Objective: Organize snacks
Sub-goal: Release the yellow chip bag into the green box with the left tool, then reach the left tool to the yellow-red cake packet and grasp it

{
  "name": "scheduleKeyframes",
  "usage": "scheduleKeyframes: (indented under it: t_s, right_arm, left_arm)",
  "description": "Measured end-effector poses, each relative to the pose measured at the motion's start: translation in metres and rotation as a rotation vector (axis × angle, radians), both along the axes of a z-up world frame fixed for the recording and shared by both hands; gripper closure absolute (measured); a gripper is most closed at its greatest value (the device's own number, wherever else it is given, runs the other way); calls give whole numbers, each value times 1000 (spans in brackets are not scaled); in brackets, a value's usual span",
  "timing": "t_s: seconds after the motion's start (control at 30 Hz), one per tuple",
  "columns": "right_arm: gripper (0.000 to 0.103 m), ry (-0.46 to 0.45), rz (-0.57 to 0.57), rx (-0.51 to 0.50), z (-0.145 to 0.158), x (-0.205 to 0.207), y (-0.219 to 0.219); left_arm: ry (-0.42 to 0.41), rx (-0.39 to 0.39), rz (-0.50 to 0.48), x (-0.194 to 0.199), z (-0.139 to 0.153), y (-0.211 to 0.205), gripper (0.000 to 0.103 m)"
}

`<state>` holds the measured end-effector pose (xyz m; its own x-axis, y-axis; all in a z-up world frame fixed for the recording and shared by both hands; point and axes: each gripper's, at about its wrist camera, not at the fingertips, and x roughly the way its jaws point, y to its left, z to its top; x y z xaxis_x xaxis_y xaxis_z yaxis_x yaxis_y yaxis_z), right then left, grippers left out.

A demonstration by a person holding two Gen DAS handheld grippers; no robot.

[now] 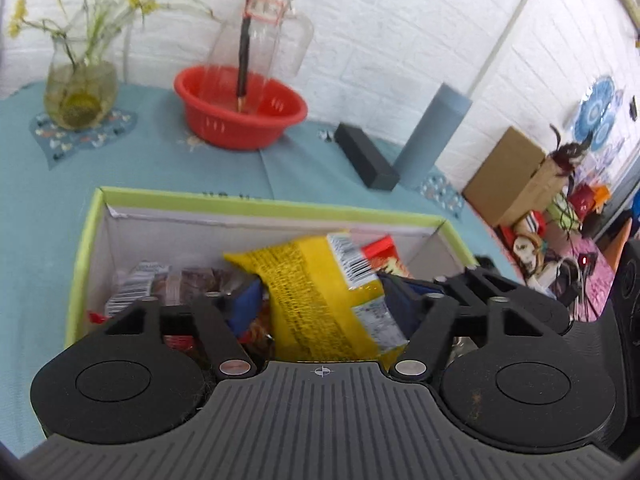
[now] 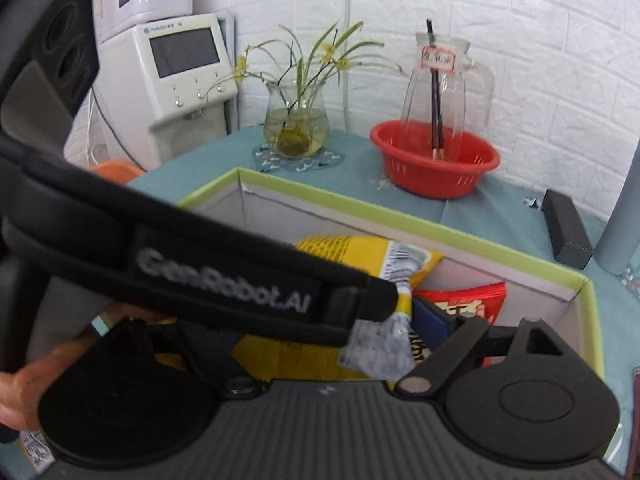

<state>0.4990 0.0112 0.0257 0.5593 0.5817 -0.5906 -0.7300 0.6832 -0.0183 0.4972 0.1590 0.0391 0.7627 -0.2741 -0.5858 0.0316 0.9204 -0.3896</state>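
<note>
A white cardboard box with a green rim (image 1: 256, 205) stands on the blue tablecloth and holds several snack packets. A yellow snack bag (image 1: 324, 300) lies tilted on top, between the blue-padded fingers of my left gripper (image 1: 320, 300), whose jaws stand wide at the bag's two sides. The bag (image 2: 360, 252) and the box rim (image 2: 400, 220) also show in the right wrist view, with a red packet (image 2: 472, 300) beside the bag. My right gripper (image 2: 360, 320) hovers over the box; the left gripper's strap covers its left finger.
A red basket (image 1: 240, 116) holds a glass jug (image 1: 260, 40) at the back. A glass vase with flowers (image 1: 80, 92) stands back left. A black box (image 1: 366, 156) and a blue-grey cylinder (image 1: 432, 132) are at the right. A white machine (image 2: 176, 80) stands beyond the table.
</note>
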Motion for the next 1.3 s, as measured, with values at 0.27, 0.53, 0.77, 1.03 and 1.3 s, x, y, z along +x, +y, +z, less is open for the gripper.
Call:
scheduleKeyframes:
  t_s: [0.27,0.53,0.77,1.03,1.3]
  right_arm:
    - [10,-108,-46,125,42,-87,-84]
    - [10,13,-171,63,-23,-160,-165]
    - [10,108,-222,93,-55,-197,-186]
    - [10,53,-257,69,-54,-260,-169]
    - [10,63,-254,-2,-59,-257,-152]
  left_arm:
    - [-191,29,-25,-97,58,-25,26]
    - [-23,-119,-124,-184,-8,-74,29]
    - [53,-203,-90,-230,-41,-90,32]
    - [63,-138,-101,-248,-45,-103,30]
    - [109,-162,-111,-261,-59,-106,30]
